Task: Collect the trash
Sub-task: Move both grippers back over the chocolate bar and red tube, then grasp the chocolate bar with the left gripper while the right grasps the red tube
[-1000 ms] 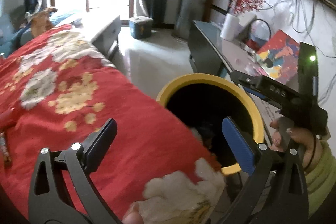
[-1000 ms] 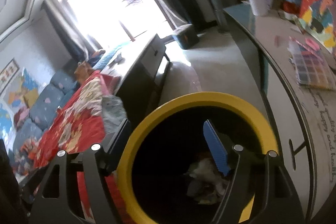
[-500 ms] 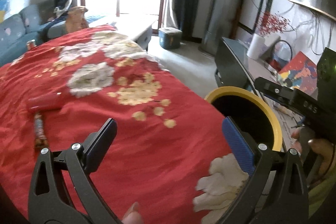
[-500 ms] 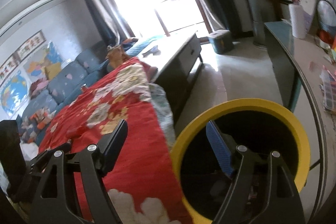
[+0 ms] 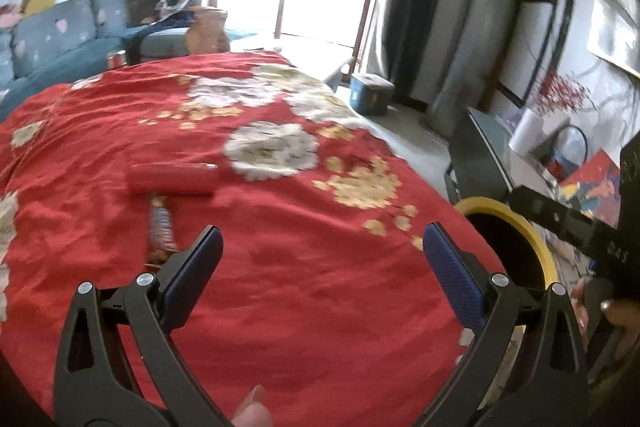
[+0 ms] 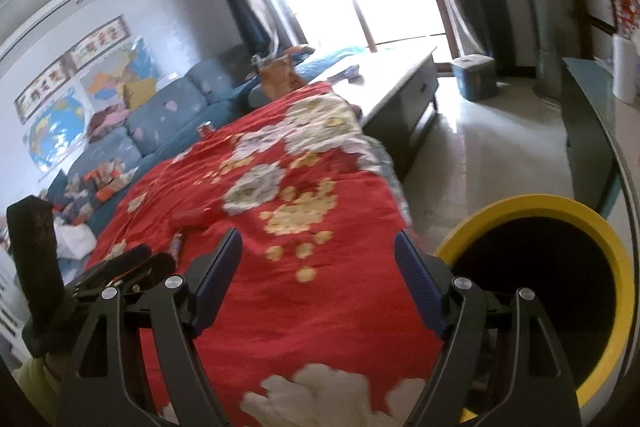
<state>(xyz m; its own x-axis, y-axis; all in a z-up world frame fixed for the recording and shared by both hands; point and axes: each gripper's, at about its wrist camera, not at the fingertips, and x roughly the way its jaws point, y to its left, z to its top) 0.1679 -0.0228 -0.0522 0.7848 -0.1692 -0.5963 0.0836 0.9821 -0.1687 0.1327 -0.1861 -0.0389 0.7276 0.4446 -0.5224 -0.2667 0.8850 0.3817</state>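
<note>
A red cylindrical wrapper (image 5: 172, 179) and a brown snack wrapper (image 5: 161, 231) lie on the red flowered cloth (image 5: 300, 267), ahead and left of my open, empty left gripper (image 5: 320, 251). They show small in the right wrist view, the red one (image 6: 192, 215) and the brown one (image 6: 177, 245). The yellow-rimmed black bin (image 6: 552, 267) stands at the cloth's right edge, also seen in the left wrist view (image 5: 508, 239). My right gripper (image 6: 318, 263) is open and empty over the cloth, left of the bin.
A blue sofa (image 6: 132, 139) with clutter lies beyond the cloth. A low grey cabinet (image 6: 404, 83) and a blue box (image 6: 474, 75) stand by the window. A dark console table (image 5: 492, 155) with a paper roll (image 5: 528, 135) is on the right.
Both grippers have swung left, away from the bin and over the red cloth. The two wrappers have come into the left wrist view. Both stayed open.
</note>
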